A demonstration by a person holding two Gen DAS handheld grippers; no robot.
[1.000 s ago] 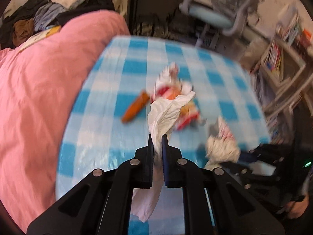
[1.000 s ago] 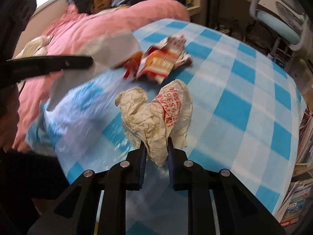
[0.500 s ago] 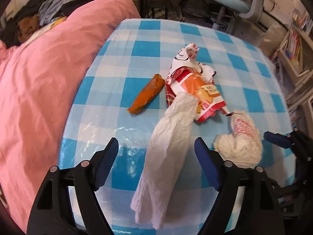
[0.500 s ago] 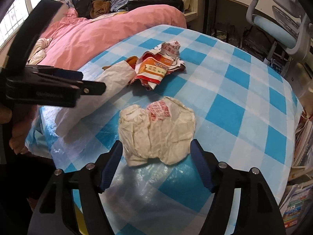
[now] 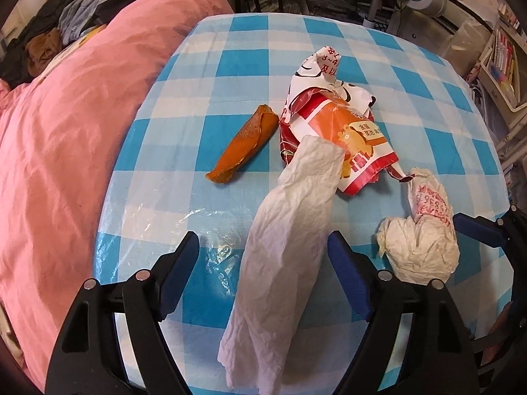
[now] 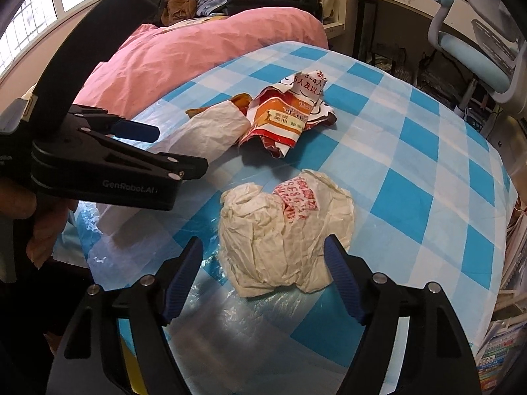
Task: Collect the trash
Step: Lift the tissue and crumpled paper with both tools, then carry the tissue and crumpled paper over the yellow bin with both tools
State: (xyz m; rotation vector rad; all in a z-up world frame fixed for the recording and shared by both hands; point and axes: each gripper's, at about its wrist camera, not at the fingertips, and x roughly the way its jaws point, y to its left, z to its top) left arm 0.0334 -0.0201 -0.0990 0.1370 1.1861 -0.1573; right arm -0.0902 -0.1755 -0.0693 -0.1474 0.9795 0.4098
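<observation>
A long white tissue [image 5: 283, 237] lies flat on the blue checked table [image 5: 230, 59], between the wide-apart fingers of my left gripper [image 5: 263, 240], which is open and clear of it. A crumpled white paper wad with red print [image 6: 283, 230] rests on the cloth between the fingers of my right gripper [image 6: 263, 245]. Those jaws are opening and their pads do not touch the wad. Further back lie an orange-red snack wrapper [image 5: 339, 131] and an orange peel strip [image 5: 245, 143]. In the right wrist view the tissue [image 6: 210, 131] runs under the left gripper's side.
A pink duvet [image 5: 66, 131] borders the table's left side, with a clothes pile [image 5: 66, 26] behind it. A light blue office chair [image 6: 477, 49] stands beyond the far edge. Shelves with books [image 5: 500, 56] are at the right. Clear plastic film [image 5: 217, 253] covers the near cloth.
Both grippers went from shut to open. The tissue dropped from the left one and the paper wad from the right; both now lie on the table. The left gripper sank slightly.
</observation>
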